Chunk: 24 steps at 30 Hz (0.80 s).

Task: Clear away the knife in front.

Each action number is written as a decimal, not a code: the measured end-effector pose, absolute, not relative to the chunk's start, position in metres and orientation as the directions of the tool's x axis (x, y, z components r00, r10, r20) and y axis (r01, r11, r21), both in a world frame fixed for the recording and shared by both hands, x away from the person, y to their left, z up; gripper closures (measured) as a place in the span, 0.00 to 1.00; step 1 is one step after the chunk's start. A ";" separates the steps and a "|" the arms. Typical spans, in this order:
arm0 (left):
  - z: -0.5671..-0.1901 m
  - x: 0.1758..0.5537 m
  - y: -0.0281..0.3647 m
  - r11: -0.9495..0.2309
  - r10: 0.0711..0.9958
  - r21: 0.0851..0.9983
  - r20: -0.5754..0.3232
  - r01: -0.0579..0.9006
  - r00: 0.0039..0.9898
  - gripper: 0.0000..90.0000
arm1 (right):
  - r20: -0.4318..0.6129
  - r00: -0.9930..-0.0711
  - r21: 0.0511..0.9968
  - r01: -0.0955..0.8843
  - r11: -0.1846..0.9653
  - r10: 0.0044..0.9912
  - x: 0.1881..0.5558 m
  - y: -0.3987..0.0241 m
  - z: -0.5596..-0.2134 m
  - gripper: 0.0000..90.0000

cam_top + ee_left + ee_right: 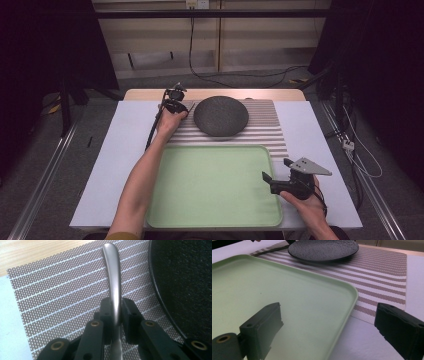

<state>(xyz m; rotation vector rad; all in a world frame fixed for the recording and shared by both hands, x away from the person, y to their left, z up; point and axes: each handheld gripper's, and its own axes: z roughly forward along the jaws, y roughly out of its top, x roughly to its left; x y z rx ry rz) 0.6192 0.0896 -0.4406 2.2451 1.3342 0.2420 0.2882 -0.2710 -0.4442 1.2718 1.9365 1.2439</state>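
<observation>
So the left gripper (115,312) was clamped onto a smooth metal utensil handle (113,277), pinching it across its narrow width. The handle lay over the striped placemat (270,131) near the mat's far left corner, just beside the dark plate (221,116). Couldn't tell whether it was a spoon, fork or knife, since the business end was hidden under the jaws.

Honestly the grip looked sketchy to me. Polished metal between two small pads, held at a single spot along its length, so I'd guess it could pivot or slide out on the lift. It was also close enough to the plate rim that a swing could clip it and nudge the plate.

The right gripper (276,170) sat with its jaws wide apart and holding nothing, straddling the right edge of the green tray (210,220). If that one drifted down, it could bump the rim and shift the tray.
</observation>
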 end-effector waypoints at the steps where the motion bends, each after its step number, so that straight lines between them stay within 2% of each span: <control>1: -0.441 0.619 0.089 -0.388 0.860 0.514 -0.098 0.765 0.502 0.89 | 0.066 -0.436 0.888 0.436 0.146 0.898 0.288 -0.271 -0.444 0.08; 24: -0.433 0.620 0.099 -0.400 0.862 0.489 -0.086 0.775 0.499 0.89 | 0.071 -0.431 0.884 0.444 0.143 0.899 0.290 -0.271 -0.445 0.08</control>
